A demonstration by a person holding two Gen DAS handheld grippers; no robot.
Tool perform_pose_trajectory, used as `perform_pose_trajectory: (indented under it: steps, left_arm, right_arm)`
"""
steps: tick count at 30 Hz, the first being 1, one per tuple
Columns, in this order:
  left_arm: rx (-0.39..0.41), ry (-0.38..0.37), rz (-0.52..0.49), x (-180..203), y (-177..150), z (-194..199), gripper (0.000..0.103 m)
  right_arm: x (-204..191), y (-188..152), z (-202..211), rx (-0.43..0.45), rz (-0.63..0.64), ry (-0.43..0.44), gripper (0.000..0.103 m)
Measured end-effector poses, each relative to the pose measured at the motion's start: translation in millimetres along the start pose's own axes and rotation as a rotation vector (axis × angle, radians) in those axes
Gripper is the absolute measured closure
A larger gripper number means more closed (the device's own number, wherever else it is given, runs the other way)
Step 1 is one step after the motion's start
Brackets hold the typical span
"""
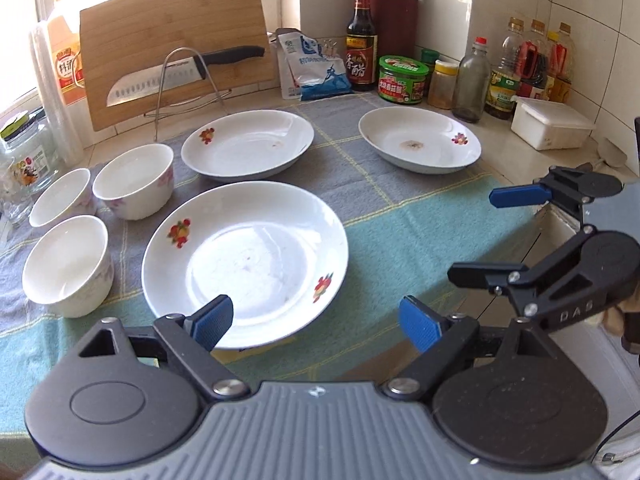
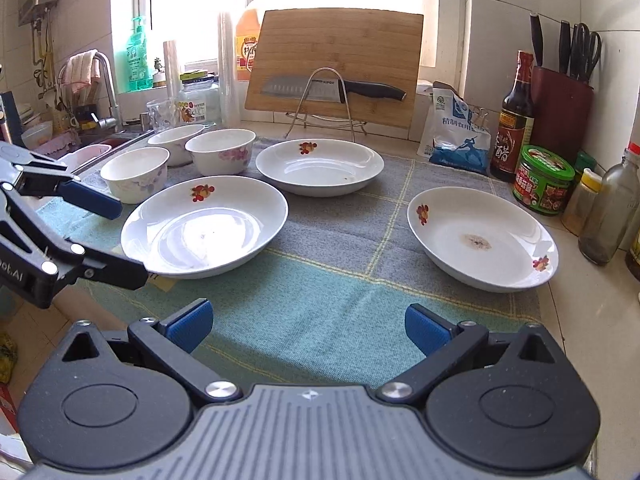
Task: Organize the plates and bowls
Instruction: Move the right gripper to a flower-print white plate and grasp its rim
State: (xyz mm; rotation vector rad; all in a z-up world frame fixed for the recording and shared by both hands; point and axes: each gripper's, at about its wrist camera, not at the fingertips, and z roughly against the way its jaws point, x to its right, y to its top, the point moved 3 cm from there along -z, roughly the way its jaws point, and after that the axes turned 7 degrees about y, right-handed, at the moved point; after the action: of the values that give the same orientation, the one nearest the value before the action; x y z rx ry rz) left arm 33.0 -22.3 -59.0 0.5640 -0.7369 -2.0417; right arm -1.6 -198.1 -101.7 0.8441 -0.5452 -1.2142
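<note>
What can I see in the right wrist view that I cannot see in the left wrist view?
Only the right wrist view shows the steel sink faucet, the green detergent bottle at the window, and scissors in the red knife block.

Only the left wrist view shows the white lidded plastic box.

Both show three white flowered plates, three white bowls, the bamboo cutting board and the black-handled knife.

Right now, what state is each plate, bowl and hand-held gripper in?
Near plate: upright, empty, unstacked.
Middle plate: upright, small speck inside, unstacked.
Right plate: upright, brown stain at centre, set apart.
Three bowls: upright, empty, side by side, unstacked.
Knife: resting across the wire rack.
Left hand-held gripper: open, holding nothing.
Right hand-held gripper: open, holding nothing.
</note>
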Motion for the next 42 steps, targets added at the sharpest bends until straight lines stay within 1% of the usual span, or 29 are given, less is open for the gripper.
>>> perform_pose_trajectory:
  steps: [3,5,9,13,17,21,23,28,32,35,38,42]
  left_arm:
    - [-0.026,0.026,-0.002,-17.1,-11.6,-3.5,0.013]
    - [-0.044,0.031,0.001,-28.8,-18.8,-7.5,0.013]
    - [-0.066,0.036,-0.015,-48.5,-30.3,-19.2,0.013]
    - [-0.074,0.011,-0.047,-62.2,-32.7,-36.6,0.013]
    - [-0.075,-0.043,-0.075,-72.7,-31.4,-52.7,0.013]
    - [-0.064,-0.072,-0.098,-78.9,-31.4,-62.9,0.013]
    - [-0.051,-0.1,-0.097,-82.1,-31.9,-66.2,0.009]
    - [-0.028,-0.123,-0.112,-83.9,-31.1,-70.8,0.003]
    - [-0.017,-0.131,-0.122,-83.8,-32.3,-71.2,0.001]
    - [-0.018,-0.128,-0.118,-83.7,-32.0,-71.0,0.0]
    - [-0.015,-0.12,-0.11,-83.3,-31.8,-70.9,0.0]
    - [-0.021,-0.112,-0.1,-83.3,-30.6,-71.8,0.0]
  right_arm:
    - [-1.1,6.5,-14.0,-0.018,-0.033,0.002,0.0]
    - [-1.4,9.7,-24.7,-0.03,-0.057,0.006,0.0]
    - [-1.4,18.2,-45.4,-0.059,-0.09,-0.013,0.0]
    - [-6.4,29.0,-67.6,-0.093,-0.104,-0.011,0.0]
    - [-13.2,39.2,-86.9,-0.122,-0.124,0.007,0.0]
    - [-22.7,44.8,-105.3,-0.165,-0.159,0.033,0.0]
    - [-28.0,45.2,-114.5,-0.188,-0.164,0.036,0.0]
    - [-35.8,42.0,-133.6,-0.26,-0.156,0.037,0.0]
    - [-39.4,45.4,-140.4,-0.284,-0.133,0.012,0.0]
    - [-38.6,47.4,-142.2,-0.301,-0.15,-0.002,0.0]
    - [-37.6,47.8,-142.6,-0.31,-0.145,0.006,0.0]
    - [-39.8,46.8,-142.3,-0.336,-0.077,0.034,0.0]
